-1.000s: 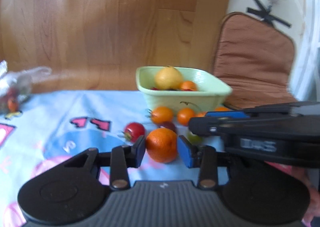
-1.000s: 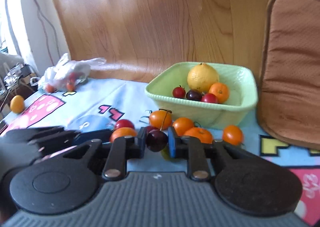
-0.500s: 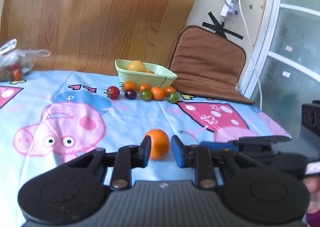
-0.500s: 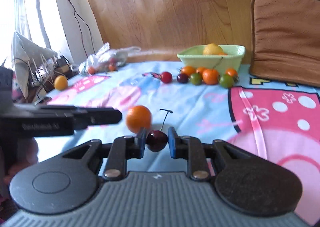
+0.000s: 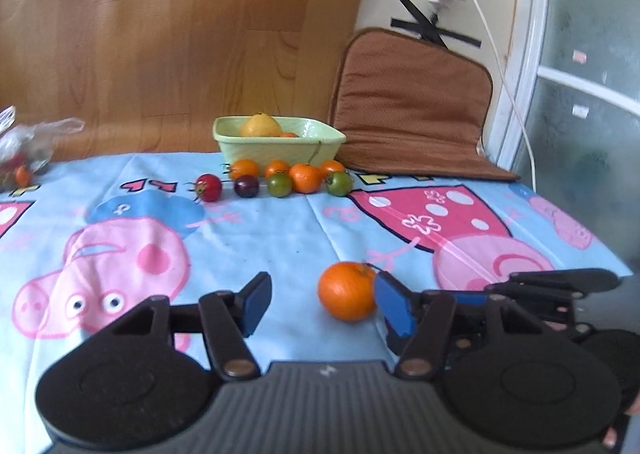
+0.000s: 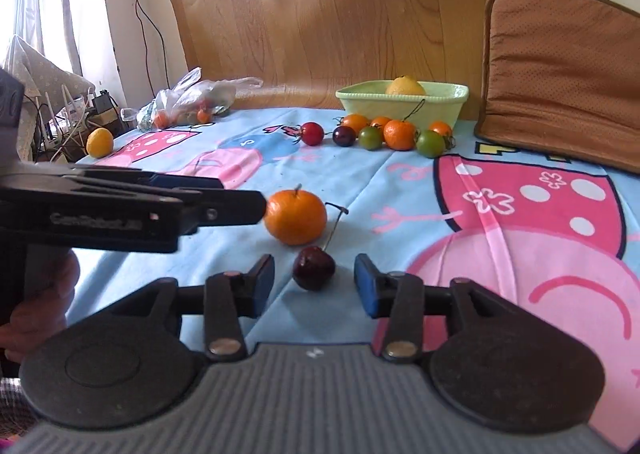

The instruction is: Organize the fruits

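An orange [image 5: 347, 291] lies on the cartoon tablecloth between the fingers of my left gripper [image 5: 322, 304], close to the right pad [image 5: 390, 306]. The jaws are opening and the left pad stands clear of the fruit. A dark cherry [image 6: 313, 268] with a long stem lies on the cloth between the pads of my right gripper [image 6: 315, 284]. Those jaws are opening too, and neither pad touches it. The orange [image 6: 295, 217] sits just beyond the cherry. Far back stands a green bowl [image 5: 304, 147] holding a lemon [image 5: 261, 125].
A row of small orange, red, green and dark fruits [image 5: 280, 179] lines the front of the bowl. A brown cushion [image 5: 412, 105] leans at the back right. A plastic bag of fruit [image 6: 188, 101] and a yellow fruit [image 6: 100, 141] lie far left. The table edge [image 5: 616, 266] runs close on the right.
Both grippers pulled back from the bowl carrying the orange and the cherry. Both jaws have now opened, and the two fruits rest on the cloth.
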The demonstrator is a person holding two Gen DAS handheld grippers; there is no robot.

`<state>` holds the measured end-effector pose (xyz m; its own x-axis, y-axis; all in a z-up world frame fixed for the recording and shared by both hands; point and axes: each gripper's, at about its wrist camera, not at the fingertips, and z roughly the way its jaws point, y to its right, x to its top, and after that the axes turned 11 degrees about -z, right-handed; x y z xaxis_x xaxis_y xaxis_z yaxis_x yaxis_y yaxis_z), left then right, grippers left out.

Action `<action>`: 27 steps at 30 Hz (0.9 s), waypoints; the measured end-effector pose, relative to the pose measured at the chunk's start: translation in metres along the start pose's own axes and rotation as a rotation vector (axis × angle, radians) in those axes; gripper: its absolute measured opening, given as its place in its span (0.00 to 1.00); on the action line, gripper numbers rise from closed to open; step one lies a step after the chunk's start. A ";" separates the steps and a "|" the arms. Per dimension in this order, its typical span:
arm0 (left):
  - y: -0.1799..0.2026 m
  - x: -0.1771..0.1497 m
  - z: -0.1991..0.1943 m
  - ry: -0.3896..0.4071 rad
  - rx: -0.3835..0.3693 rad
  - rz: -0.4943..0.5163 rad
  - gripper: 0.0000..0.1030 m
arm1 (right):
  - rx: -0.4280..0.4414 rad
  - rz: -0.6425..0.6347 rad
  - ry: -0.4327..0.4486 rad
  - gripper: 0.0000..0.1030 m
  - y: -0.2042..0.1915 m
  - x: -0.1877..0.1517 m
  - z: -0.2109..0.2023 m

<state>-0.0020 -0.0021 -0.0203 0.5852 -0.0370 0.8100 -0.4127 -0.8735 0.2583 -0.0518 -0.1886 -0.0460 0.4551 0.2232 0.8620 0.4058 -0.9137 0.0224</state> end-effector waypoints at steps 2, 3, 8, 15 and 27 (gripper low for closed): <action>0.004 0.003 0.010 -0.004 -0.004 0.015 0.60 | -0.018 -0.005 -0.002 0.46 0.001 -0.001 -0.002; 0.004 0.005 0.014 -0.015 -0.016 0.010 0.60 | -0.022 -0.012 -0.004 0.46 0.002 -0.002 -0.004; 0.008 0.007 0.024 -0.056 -0.050 -0.012 0.59 | -0.035 -0.062 -0.009 0.46 -0.001 -0.004 -0.009; 0.012 0.002 0.035 -0.106 -0.059 -0.047 0.40 | -0.045 -0.110 -0.030 0.46 -0.009 -0.002 0.000; -0.028 -0.007 -0.006 -0.066 -0.048 -0.146 0.39 | -0.049 -0.142 -0.027 0.27 -0.019 0.003 0.005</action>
<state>0.0006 0.0255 -0.0299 0.6856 0.0555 0.7259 -0.3519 -0.8476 0.3972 -0.0542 -0.1691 -0.0467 0.4178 0.3598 0.8343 0.4286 -0.8877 0.1681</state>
